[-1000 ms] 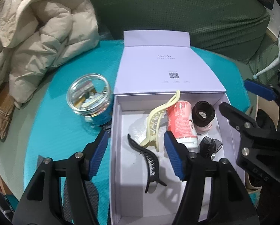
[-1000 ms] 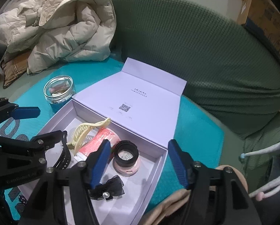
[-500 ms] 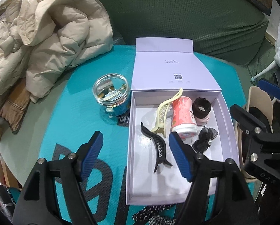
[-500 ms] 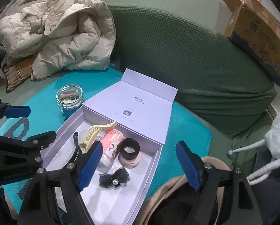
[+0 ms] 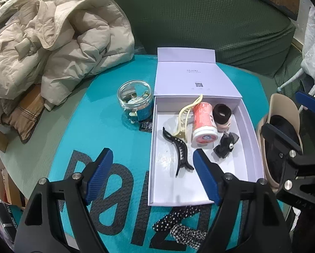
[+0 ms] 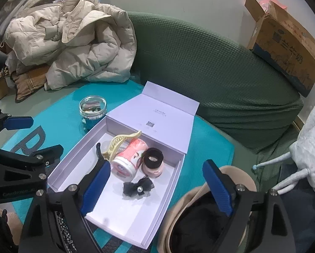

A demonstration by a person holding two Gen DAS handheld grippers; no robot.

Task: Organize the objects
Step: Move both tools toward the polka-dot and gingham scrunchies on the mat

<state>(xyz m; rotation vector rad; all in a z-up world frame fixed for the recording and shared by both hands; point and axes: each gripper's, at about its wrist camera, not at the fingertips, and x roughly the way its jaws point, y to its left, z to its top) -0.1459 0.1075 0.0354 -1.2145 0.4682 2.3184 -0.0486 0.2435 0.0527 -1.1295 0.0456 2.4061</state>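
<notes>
An open lavender box (image 5: 254, 145) (image 6: 71, 156) lies on a teal mat, its lid folded back. Inside it lie a black claw clip (image 5: 179, 149), a cream claw clip (image 5: 185, 116) (image 6: 119, 141), a pink-red bottle (image 5: 203, 122) (image 6: 129, 158), a pink jar with a black scrunchie (image 5: 221, 113) (image 6: 153, 161) and a black bow (image 5: 226, 144) (image 6: 138, 187). My left gripper (image 5: 152, 171) hovers open over the box's near left wall, empty. My right gripper (image 6: 156, 187) stands open above the box's right side, empty.
A glass jar (image 5: 135, 97) (image 6: 92, 108) of small items stands left of the box. Dotted and checked scrunchies (image 5: 182, 225) lie at the mat's near edge. A beige cap (image 6: 199, 219) sits at right. A padded beige jacket (image 5: 58, 42) and green sofa (image 6: 220, 71) lie behind.
Both grippers have pulled back and up from the box, so more of the mat, the scrunchies and the sofa show. Nothing in the box has moved.
</notes>
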